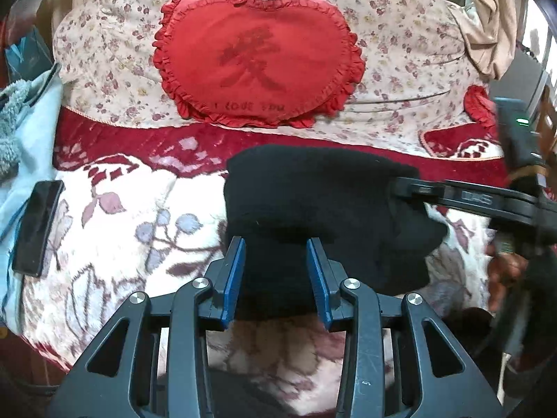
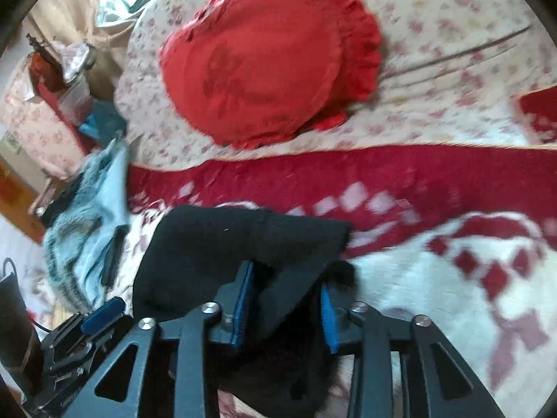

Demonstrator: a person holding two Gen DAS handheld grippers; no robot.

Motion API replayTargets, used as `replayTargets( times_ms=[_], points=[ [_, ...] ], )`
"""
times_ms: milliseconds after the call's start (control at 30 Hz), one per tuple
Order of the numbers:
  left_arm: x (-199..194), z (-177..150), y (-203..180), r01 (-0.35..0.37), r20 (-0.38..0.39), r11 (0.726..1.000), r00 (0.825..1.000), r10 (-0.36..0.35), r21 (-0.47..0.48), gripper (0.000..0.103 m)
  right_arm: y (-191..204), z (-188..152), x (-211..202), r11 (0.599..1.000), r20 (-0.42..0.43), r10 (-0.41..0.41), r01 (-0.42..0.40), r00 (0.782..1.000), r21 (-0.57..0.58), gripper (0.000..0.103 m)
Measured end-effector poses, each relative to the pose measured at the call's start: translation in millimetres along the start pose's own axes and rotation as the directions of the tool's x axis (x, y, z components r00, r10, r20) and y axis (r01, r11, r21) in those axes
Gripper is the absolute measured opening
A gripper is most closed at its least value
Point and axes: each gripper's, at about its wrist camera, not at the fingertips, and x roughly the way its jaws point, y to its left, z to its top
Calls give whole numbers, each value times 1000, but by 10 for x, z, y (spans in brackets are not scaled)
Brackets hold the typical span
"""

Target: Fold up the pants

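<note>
The black pants (image 1: 313, 205) lie in a folded bundle on the red-and-white floral blanket (image 1: 115, 216). My left gripper (image 1: 275, 244) is open, its blue pads either side of the bundle's near edge, with black cloth between them. My right gripper (image 1: 400, 184) reaches in from the right onto the bundle's right side. In the right wrist view the pants (image 2: 216, 244) lie ahead and a fold of cloth runs between the spread blue pads of my right gripper (image 2: 289, 278). The left gripper's tip (image 2: 104, 313) shows at lower left.
A red heart-shaped pillow (image 1: 257, 59) rests on a floral quilt (image 1: 400, 52) behind the pants. A black phone (image 1: 36, 226) lies at the left by a light-blue towel (image 1: 31, 129). A second red pillow (image 1: 478, 102) peeks out at the right.
</note>
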Motion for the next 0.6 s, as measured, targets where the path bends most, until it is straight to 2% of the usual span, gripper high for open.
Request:
replayTargets(
  times_ms=[67,133,200,267,333,400,433,500,600],
  points=[
    [41,56,7,-10,-1,1000,1000,10,-3,34,37,-25,-161,998,44,-60,61,997,-13,34],
    [71,132,6,-13,12,1000,1000,13,-12,37,102,-29,-271,1000,58,-12,13,998,-15,34],
    [142,225,1,-19,20,1000,1000,19,-22,51,220,-4,-297,999,62,29,-27,998,-43,34],
    [221,304,-11,-34,18,999,999,34,-32,51,386,0,-260,995,49,46,-42,998,-93,34],
    [322,358,-18,-20,-4,999,1000,20,-45,51,481,-39,-180,991,24,50,-46,998,-129,34],
    [429,364,-27,-35,-23,998,999,34,-50,52,554,-155,-79,988,-14,19,-21,1000,-151,34],
    [460,354,-35,-43,-24,998,999,42,-44,54,563,-212,-45,987,-30,1,-6,1000,-158,34],
    [535,331,-59,-44,-31,999,999,43,-26,67,521,-330,10,987,-57,-32,22,998,-158,35],
    [656,280,-85,-68,-46,998,997,67,-10,68,389,-462,63,992,-55,-6,-1,998,-123,35]
  ],
)
